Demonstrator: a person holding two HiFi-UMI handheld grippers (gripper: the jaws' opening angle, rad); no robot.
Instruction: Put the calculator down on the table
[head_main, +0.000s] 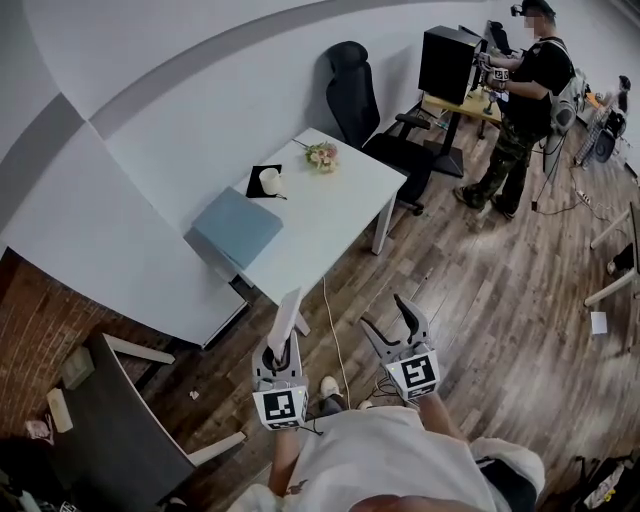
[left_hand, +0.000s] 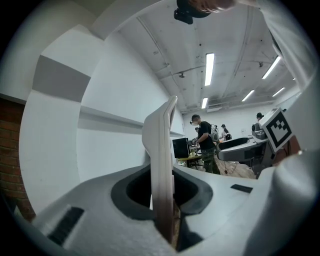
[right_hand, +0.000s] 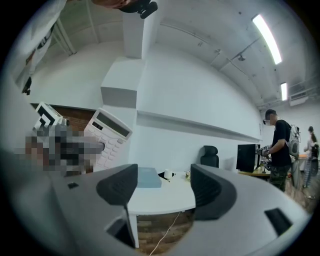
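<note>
My left gripper (head_main: 284, 352) is shut on a white calculator (head_main: 285, 318), held edge-up in the air short of the white table (head_main: 340, 215). In the left gripper view the calculator (left_hand: 161, 165) stands as a thin slab clamped between the jaws. My right gripper (head_main: 392, 322) stands open beside it with nothing between its fingers. The right gripper view shows the calculator (right_hand: 109, 138) face-on at the left, keys and display visible, and the table (right_hand: 162, 196) ahead between the jaws.
On the table lie a blue-grey book (head_main: 237, 226), a white cup on a black coaster (head_main: 268, 181) and a small flower bunch (head_main: 321, 155). A black office chair (head_main: 365, 110) stands behind it. A person (head_main: 520, 100) works at a far desk. A cable (head_main: 335, 340) trails over the wood floor.
</note>
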